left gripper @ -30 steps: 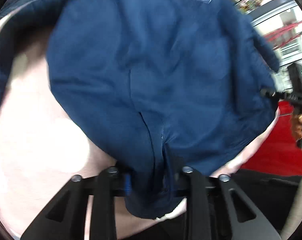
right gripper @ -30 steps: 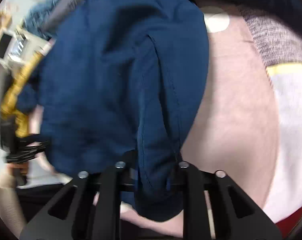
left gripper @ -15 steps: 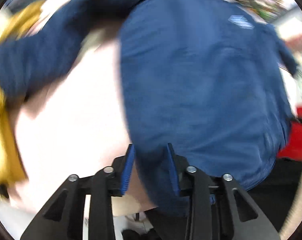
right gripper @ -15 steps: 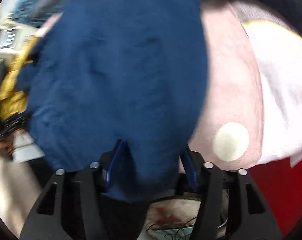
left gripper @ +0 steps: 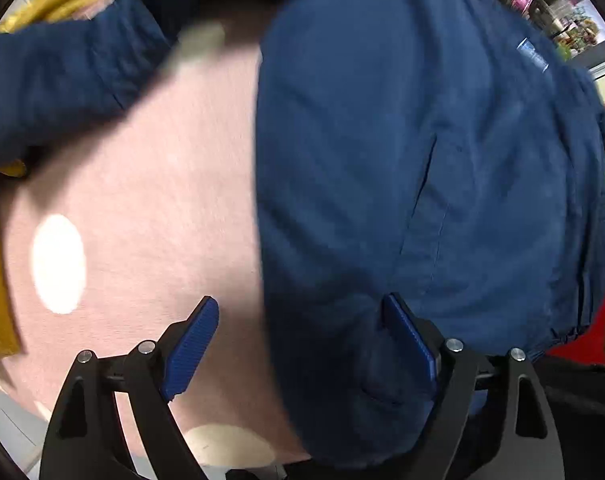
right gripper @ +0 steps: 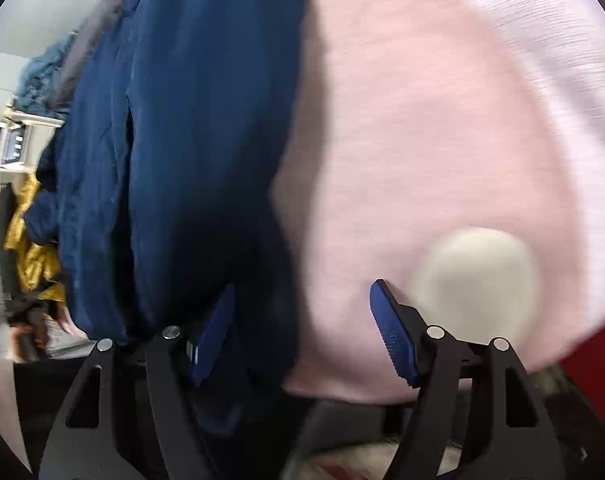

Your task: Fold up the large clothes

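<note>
Both grippers stood wide apart, gripping nothing. Left gripper [left gripper: 302, 344] straddled the near edge of the navy garment [left gripper: 422, 160], which lay spread on the pink-covered table [left gripper: 150, 184]. Right gripper [right gripper: 302, 332] hovered over the garment's [right gripper: 190, 140] right edge, beside a pale round patch [right gripper: 478, 276].

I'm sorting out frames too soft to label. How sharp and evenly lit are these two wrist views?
Left wrist view: the navy garment is fairly sharp at its seam, motion-smeared along its left edge and top; fisheye bends the pink cloth. Right wrist view: pink cloth and cream dot are streaked with blur; the garment's lower fold is in deep shadow.
</note>
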